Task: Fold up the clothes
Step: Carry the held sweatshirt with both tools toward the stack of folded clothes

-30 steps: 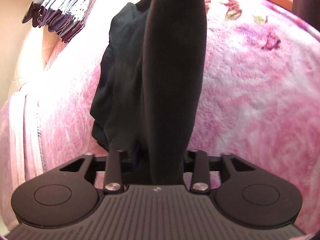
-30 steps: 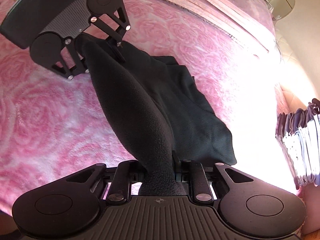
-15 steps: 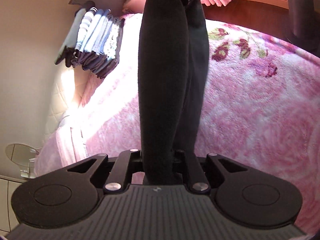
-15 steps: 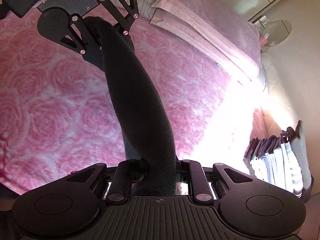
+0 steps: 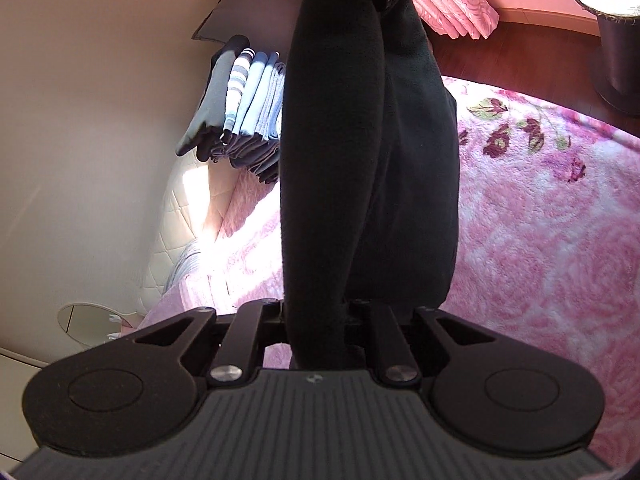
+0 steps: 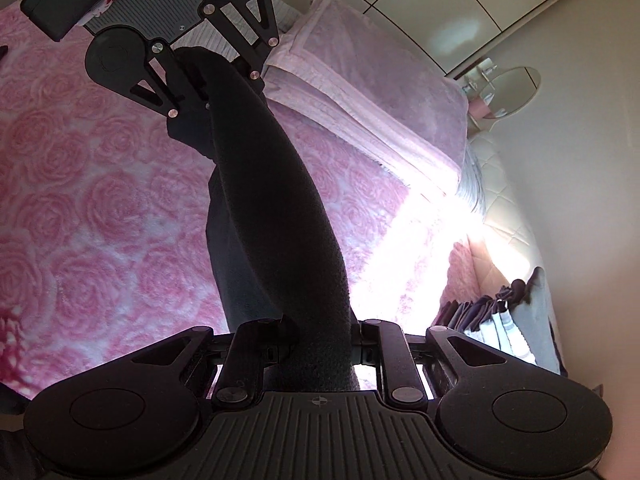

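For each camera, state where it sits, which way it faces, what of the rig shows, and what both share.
Left wrist: sits on the left gripper, faces down along the black garment toward the pink blanket and folded stack.
Right wrist: sits on the right gripper, faces across the bed to the pillow; the left gripper shows at top.
Shared: garment, blanket, stack, round mirror.

Blown-out sunlight glare, heavy fisheye distortion
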### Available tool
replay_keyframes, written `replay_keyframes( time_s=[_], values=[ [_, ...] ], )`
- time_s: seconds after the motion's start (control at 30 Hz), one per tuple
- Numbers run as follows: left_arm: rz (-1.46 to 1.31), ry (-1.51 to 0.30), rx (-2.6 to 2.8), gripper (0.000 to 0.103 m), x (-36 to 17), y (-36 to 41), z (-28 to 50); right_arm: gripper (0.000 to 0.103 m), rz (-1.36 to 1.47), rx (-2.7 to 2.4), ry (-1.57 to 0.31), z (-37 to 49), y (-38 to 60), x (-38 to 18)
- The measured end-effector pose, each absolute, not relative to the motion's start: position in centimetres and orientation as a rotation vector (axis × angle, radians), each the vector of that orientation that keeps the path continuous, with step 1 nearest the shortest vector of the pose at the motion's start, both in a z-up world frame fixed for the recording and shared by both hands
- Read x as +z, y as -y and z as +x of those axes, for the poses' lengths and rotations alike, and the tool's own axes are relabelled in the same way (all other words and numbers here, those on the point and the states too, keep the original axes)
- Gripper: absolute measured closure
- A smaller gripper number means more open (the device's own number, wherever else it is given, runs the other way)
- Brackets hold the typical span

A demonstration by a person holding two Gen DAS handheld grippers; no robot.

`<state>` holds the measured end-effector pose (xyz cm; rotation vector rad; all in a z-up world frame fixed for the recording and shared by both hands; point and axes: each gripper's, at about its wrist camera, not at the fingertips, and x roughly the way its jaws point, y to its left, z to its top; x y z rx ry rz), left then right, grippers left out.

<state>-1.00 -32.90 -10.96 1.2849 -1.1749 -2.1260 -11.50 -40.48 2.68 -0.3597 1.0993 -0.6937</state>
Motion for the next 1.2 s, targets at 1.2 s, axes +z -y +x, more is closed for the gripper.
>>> replay_keyframes(
  time_s=[1.2],
  values=[
    [1.361,1.301,-2.146,0.091,-0.2,38.3,-31.0,0.086,-0.45,-0.787,-1.176,-36.1,55.1,13.2]
  ],
)
